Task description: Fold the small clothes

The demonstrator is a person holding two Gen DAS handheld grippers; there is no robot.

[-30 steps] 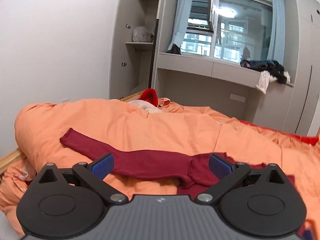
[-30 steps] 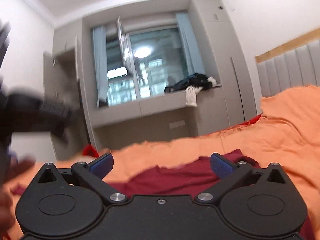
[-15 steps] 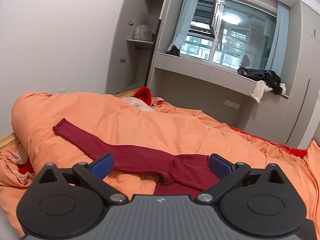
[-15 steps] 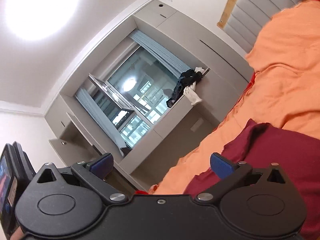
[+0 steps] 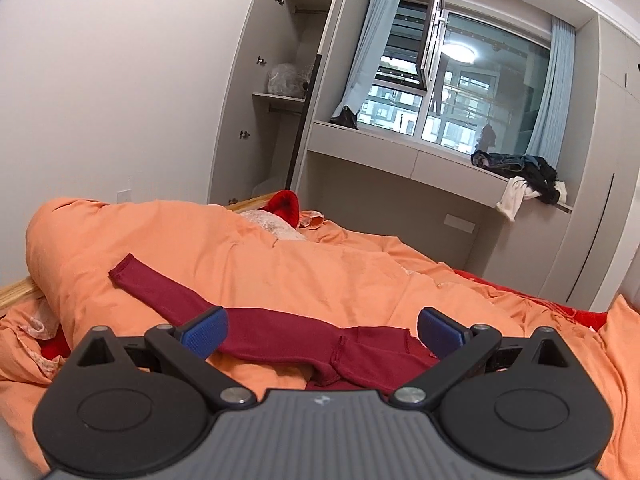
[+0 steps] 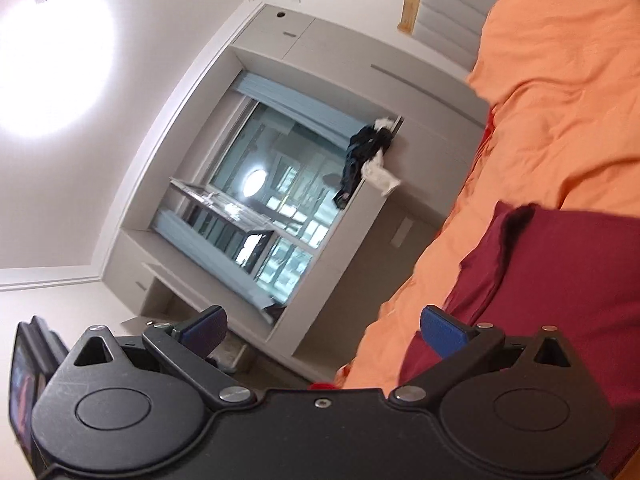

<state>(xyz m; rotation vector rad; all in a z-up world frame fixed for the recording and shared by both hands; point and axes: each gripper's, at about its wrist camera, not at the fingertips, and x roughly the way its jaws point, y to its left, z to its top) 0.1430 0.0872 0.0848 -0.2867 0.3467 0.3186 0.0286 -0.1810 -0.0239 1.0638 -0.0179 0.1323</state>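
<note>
Your left claw [image 5: 322,330] hangs spread wide with nothing in it just above the dark red garment [image 5: 280,334], which lies unfolded on the orange duvet [image 5: 360,276] with one sleeve [image 5: 160,286] stretched out toward the bed's far left edge; your right claw [image 6: 322,330] is likewise released and empty, tilted sharply beside the garment's body. By my reading the fold is not yet begun, so everything remains. Farther off, by the window [image 5: 460,92], no readable brand, label or writing shows.
</note>
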